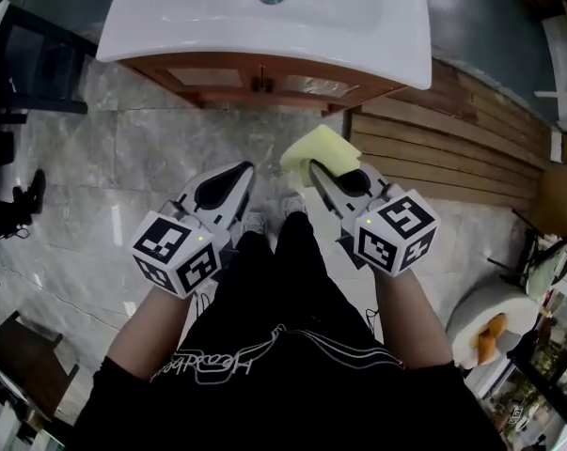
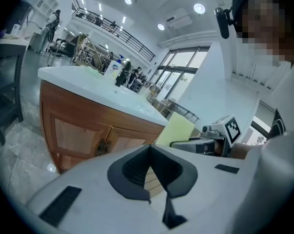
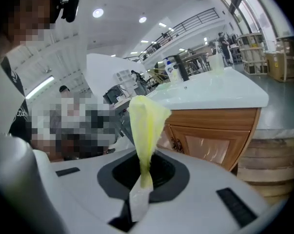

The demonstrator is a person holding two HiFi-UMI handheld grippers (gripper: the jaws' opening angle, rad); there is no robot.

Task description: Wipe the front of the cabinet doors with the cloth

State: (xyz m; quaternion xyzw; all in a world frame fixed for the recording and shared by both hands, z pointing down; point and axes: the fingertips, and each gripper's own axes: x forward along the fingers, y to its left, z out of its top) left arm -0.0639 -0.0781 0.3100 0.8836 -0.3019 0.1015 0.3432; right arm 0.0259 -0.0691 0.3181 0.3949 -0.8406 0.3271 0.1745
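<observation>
Right gripper (image 3: 142,182) jaws pinch yellow cloth (image 3: 146,126) before cabinet doors (image 3: 205,143).

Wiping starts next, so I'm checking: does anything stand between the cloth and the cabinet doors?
Nothing visible does. The cloth, clamped in the right gripper, faces the cabinet doors with only open space between.

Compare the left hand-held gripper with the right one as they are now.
The right hand-held gripper pinches the yellow cloth, while the left hand-held gripper holds nothing. In the head view the left one angles rightward and the right one leftward, so their tips converge. Shared: both have their jaws together, and both are short of the cabinet doors, touching neither.
</observation>
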